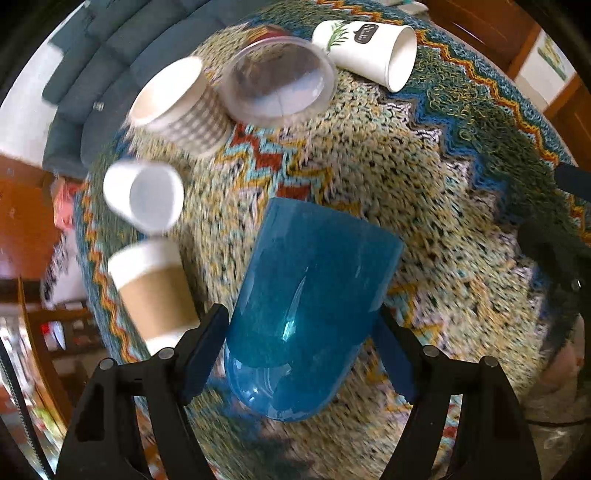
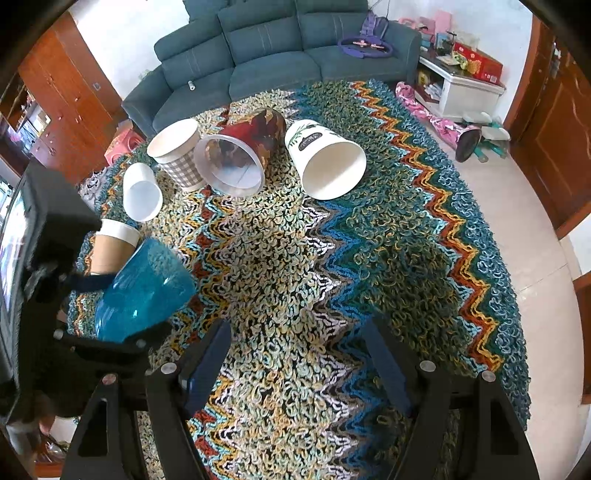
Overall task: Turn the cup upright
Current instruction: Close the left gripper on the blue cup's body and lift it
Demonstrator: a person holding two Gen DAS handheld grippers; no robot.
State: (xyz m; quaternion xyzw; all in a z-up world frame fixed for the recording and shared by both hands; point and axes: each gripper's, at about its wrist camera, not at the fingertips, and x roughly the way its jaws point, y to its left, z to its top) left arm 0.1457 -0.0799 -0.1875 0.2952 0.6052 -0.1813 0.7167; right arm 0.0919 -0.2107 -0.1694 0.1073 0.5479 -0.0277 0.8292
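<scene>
Right wrist: left gripper (image 2: 122, 306) clamps blue cup (image 2: 144, 288); sofa (image 2: 258, 55) behind.

Living room, daylit. Shaggy zigzag rug (image 2: 369, 229) in teal, orange, cream and black spread over pale tiled floor (image 2: 535, 258). Behind the rug, a dark teal sofa (image 2: 266, 51) against a white wall (image 2: 125, 22), with a purple item lying on its right seat. Left of it, reddish-brown wooden cabinets (image 2: 66, 92). At the right, a wooden door (image 2: 554, 140) and a low white cabinet (image 2: 461, 88) carrying a red box and clutter. Pink wrapped roll (image 2: 436, 118) on the floor beside it.
</scene>
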